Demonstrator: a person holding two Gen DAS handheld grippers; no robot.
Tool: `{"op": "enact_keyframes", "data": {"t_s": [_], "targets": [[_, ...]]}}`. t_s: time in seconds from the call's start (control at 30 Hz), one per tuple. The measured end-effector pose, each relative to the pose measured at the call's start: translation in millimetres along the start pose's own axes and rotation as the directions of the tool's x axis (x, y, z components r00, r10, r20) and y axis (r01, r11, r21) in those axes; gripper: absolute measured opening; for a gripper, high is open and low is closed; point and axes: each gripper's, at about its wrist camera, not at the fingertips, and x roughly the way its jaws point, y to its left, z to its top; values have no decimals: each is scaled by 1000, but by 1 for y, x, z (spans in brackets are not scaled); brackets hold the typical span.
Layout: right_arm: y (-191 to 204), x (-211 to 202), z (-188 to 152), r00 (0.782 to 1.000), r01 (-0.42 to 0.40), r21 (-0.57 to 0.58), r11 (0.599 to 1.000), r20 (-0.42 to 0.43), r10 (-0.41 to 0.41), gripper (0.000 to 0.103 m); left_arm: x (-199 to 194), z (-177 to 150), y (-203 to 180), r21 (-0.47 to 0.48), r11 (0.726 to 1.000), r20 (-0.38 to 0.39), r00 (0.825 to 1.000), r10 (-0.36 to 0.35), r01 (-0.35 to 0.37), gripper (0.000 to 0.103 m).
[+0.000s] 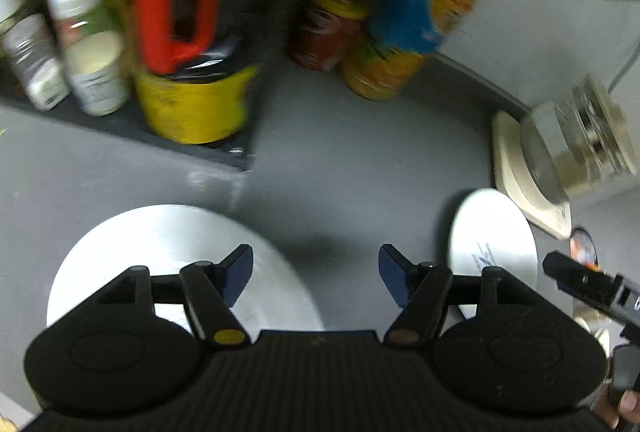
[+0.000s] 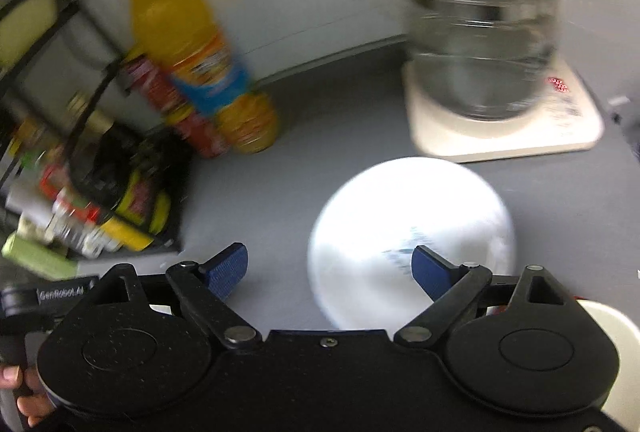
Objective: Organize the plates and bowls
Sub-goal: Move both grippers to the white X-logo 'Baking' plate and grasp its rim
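1. Left wrist view shows the left gripper [image 1: 316, 272] with its blue-padded fingers spread wide and nothing between them. It hangs above the grey counter [image 1: 340, 152], in the gap between two white plates.

2. The large plate [image 1: 168, 260] lies flat under the left finger. The small plate [image 1: 492, 244], which bears a faint dark mark, lies off to the right, near the cream base [image 1: 516, 176] of the glass kettle [image 1: 576, 140].

3. Right wrist view shows the right gripper [image 2: 330, 268] also spread apart and empty. Its right finger overlaps the near part of the small plate [image 2: 400, 224]; whether it touches the plate I cannot tell, because the frame is blurred.

4. Judging from the layout, the step in hand is picking up the small plate so it can be stacked on the large one. No bowl can be told for sure, though a pale round rim [image 2: 616, 344] peeks in at the lower right.

5. To do it well, the right gripper should come in low and level, so that one finger slides under the rim and the other comes down on top.

6. Both views are smeared, which suggests fast motion; slowing before contact would likely keep the plate from skating toward the kettle base.

7. Carry it flat and clear of the orange bottle [image 2: 200, 64] and the crowded rack [image 2: 80, 172] on the left.
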Motion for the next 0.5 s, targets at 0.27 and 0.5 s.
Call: {"op": "enact_keyframes", "data": {"t_s": [0.27,0.5], "targets": [[-46,6,11,994,106,141,984,-7,-107,89,30,17,-41,162,985,-72,997,-41,53,68],[-74,22,13,987,154,207,966,-76,-141,88,59,23,-71,210,972,-120,989,-81,105,68]]}}
